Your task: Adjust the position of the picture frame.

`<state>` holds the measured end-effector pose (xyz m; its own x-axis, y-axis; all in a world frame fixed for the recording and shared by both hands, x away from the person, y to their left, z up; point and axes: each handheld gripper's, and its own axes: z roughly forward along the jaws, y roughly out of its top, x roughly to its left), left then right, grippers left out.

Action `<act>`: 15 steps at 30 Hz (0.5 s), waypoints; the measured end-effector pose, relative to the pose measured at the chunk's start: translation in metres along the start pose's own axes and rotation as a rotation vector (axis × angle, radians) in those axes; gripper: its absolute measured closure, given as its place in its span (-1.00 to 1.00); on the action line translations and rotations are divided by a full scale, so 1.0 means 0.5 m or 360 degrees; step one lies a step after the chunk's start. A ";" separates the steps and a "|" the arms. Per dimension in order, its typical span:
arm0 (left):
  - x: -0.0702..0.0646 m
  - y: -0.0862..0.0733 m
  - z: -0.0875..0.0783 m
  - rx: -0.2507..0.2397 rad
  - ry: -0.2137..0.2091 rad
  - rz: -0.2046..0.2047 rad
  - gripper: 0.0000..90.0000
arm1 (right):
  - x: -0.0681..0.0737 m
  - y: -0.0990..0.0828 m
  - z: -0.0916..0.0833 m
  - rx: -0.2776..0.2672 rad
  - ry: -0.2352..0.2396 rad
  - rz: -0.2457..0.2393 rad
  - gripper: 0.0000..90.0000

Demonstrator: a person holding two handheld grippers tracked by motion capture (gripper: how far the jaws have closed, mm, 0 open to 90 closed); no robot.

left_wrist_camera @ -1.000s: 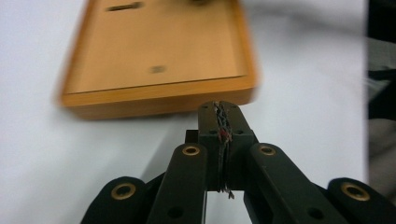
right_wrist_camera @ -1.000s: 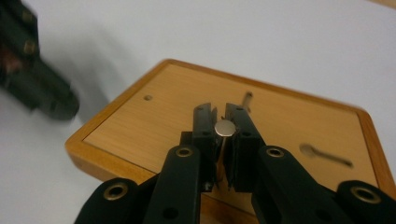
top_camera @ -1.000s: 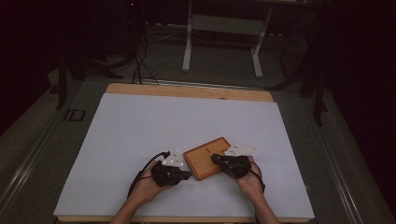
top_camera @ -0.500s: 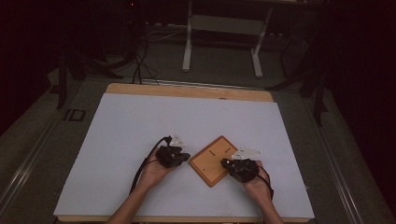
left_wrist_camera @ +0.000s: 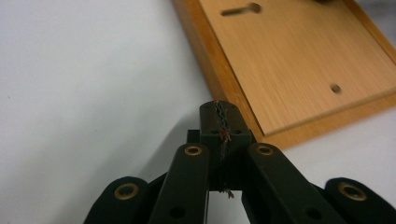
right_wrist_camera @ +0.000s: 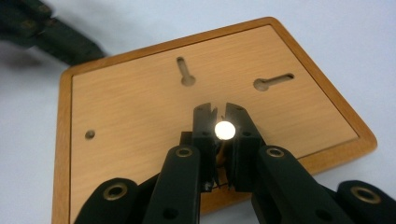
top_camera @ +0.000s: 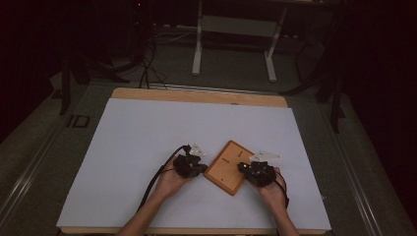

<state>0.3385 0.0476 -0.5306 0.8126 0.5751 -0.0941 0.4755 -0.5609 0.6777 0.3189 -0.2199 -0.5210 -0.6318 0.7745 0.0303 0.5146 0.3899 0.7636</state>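
One wooden board (top_camera: pixel 229 167) lies flat on the white table cover (top_camera: pixel 147 132), near the person's edge and turned cornerwise, between two grippers. Its upper face carries two keyhole slots (right_wrist_camera: pixel 187 71) and one small round hole (right_wrist_camera: pixel 90 134), all inside a raised, darker rim.

The left gripper (top_camera: pixel 191 165) sits just beside the board's left edge; in the left gripper view its jaws are clenched tight together with nothing between them, their tip (left_wrist_camera: pixel 220 122) close against the rim near a corner, though contact cannot be confirmed. The right gripper (top_camera: pixel 256 172) hovers at the board's right side. In the right gripper view its jaws stand a narrow slit apart, pinching one small, round, bright white thing (right_wrist_camera: pixel 225 129); glare washes it out, so what it is stays unclear.

Two hands and forearms enter from the bottom of the high view, cut off at the frame edge. The left gripper view crops the board's far side, and the room behind the table is too dark to read
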 end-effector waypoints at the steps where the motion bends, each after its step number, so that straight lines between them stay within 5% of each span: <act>1: -0.002 -0.003 -0.003 -0.0003 -0.0006 -0.0003 1.00 | -0.001 0.002 0.002 0.0000 -0.0001 0.0003 0.85; 11: -0.030 -0.066 -0.043 -0.0039 -0.0122 -0.0047 1.00 | 0.012 0.027 0.037 -0.0024 0.0059 -0.0030 0.85; 15: -0.061 -0.082 -0.051 0.0010 -0.0145 0.0057 1.00 | 0.027 0.043 0.058 -0.0030 0.0107 -0.0060 0.85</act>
<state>0.2856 0.0682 -0.5371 0.8564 0.4981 -0.1358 0.4471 -0.5840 0.6775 0.3380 -0.1867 -0.5229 -0.6882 0.7242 0.0441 0.4791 0.4079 0.7772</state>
